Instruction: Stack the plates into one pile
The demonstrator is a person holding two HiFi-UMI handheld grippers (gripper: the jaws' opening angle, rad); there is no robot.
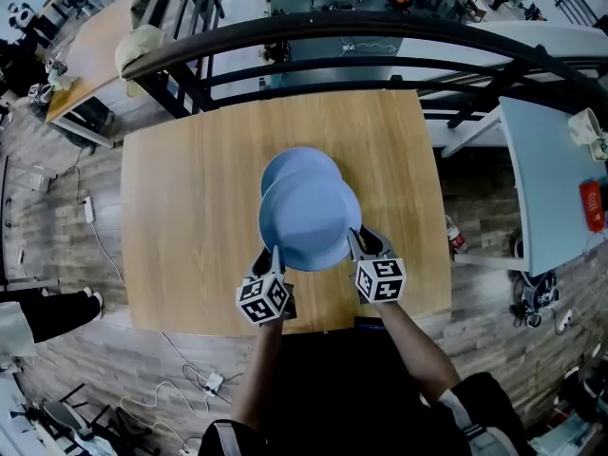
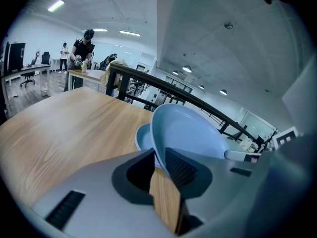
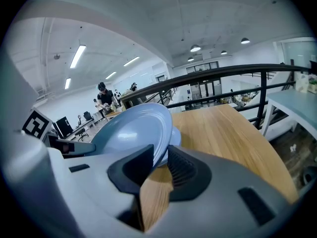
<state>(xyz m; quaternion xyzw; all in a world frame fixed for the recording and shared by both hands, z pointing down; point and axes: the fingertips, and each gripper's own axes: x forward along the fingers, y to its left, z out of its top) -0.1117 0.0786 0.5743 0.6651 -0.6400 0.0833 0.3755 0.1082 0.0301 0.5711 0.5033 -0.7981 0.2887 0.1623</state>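
table [image 1: 180, 217]: left gripper [image 1: 275, 255], right gripper [image 1: 354, 240] pinch upper plate [image 1: 309, 218] over lower plate [image 1: 296, 160]

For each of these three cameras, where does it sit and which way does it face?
Head view: on the person's head, facing steeply down at the table; arms, left gripper, right gripper show.
Left gripper view: on the left gripper, looking along its jaws, clamped on the lifted plate.
Right gripper view: on the right gripper, jaws clamped on the opposite rim.
Shared: both gripper views show the lower plate behind.
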